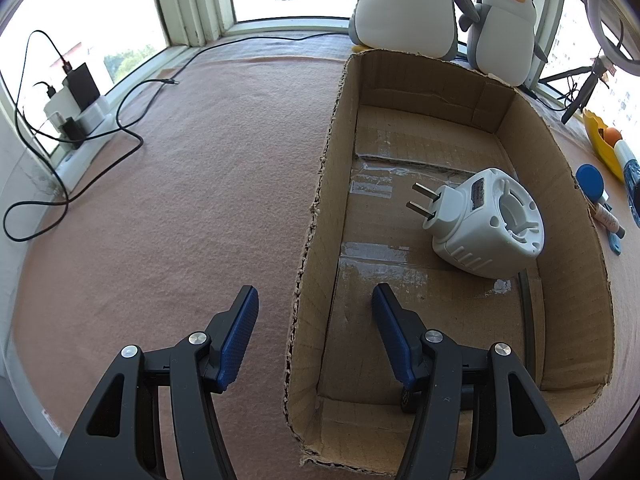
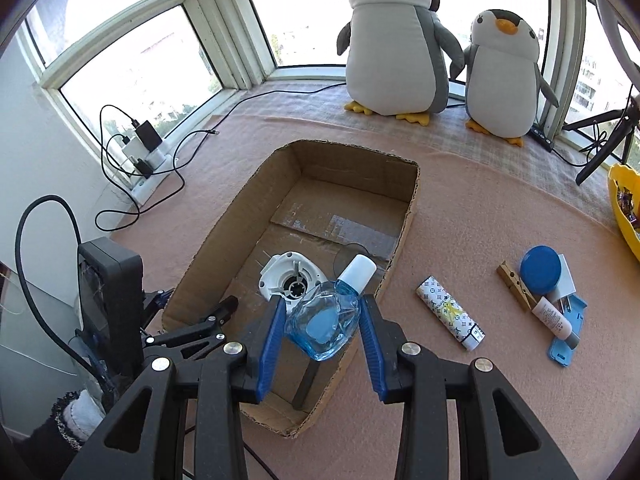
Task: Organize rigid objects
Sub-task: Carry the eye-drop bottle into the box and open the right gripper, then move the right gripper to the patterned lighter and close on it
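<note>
Big windows point(image 2: 132, 64) with pale frames wrap around the far side, and bright daylight comes in through them. A soft pink cloth point(image 1: 168, 184) covers the bench. Two plush penguins, a big one point(image 2: 394, 40) and a small one point(image 2: 502, 76), stand by the glass. On the left sill sits a white power strip point(image 2: 150, 168) with chargers plugged in, and black cables point(image 1: 80, 192) curl over the cloth. A black tripod point(image 2: 608, 140) stands at the right. The wall point(image 2: 24, 152) on the left is white.

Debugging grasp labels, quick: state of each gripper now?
Left gripper: open, fingers straddling the cardboard box wall.
Right gripper: closed on the blue bottle.
</note>
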`<state>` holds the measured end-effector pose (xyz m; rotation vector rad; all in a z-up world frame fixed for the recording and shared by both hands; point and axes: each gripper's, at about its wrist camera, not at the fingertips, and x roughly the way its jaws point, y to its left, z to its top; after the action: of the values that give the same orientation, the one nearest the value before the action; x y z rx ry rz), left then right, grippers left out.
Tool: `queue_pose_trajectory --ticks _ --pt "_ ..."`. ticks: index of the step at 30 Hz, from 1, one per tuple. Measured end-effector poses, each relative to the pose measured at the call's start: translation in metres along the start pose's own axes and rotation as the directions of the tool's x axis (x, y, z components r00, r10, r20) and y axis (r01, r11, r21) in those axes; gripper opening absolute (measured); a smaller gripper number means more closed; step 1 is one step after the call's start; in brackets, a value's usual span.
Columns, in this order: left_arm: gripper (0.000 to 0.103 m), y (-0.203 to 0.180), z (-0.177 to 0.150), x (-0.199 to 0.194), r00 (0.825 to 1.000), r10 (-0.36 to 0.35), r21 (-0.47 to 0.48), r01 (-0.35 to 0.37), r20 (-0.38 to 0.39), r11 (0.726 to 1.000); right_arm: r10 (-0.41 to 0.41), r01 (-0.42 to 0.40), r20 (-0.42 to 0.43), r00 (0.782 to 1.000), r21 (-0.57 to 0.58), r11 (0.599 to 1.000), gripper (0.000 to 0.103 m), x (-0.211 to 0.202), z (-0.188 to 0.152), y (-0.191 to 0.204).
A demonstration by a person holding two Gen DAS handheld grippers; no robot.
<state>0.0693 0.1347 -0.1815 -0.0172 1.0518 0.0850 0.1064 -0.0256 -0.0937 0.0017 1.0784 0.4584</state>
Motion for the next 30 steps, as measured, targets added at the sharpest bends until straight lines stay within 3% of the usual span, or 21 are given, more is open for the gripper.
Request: queue_pose_trajectory --ticks 15,19,30 --pt "0.059 0.000 0.000 0.000 1.000 -0.001 0.000 0.001 0.000 1.000 0.009 -0.011 -0.049 0.999 -0.048 0.999 0.035 0.024 -0.014 0.022" --pt "0.059 0.000 0.000 0.000 1.000 0.000 0.001 0.000 0.000 1.000 0.012 -0.015 -0.049 0.999 -0.061 0.998 0.058 0.024 -0.014 0.023" --pt "0.059 0.000 0.000 0.000 1.000 0.002 0.002 -0.002 0.000 1.000 0.023 -0.024 -0.026 0.999 -0.037 0.999 0.058 0.017 -0.019 0.016"
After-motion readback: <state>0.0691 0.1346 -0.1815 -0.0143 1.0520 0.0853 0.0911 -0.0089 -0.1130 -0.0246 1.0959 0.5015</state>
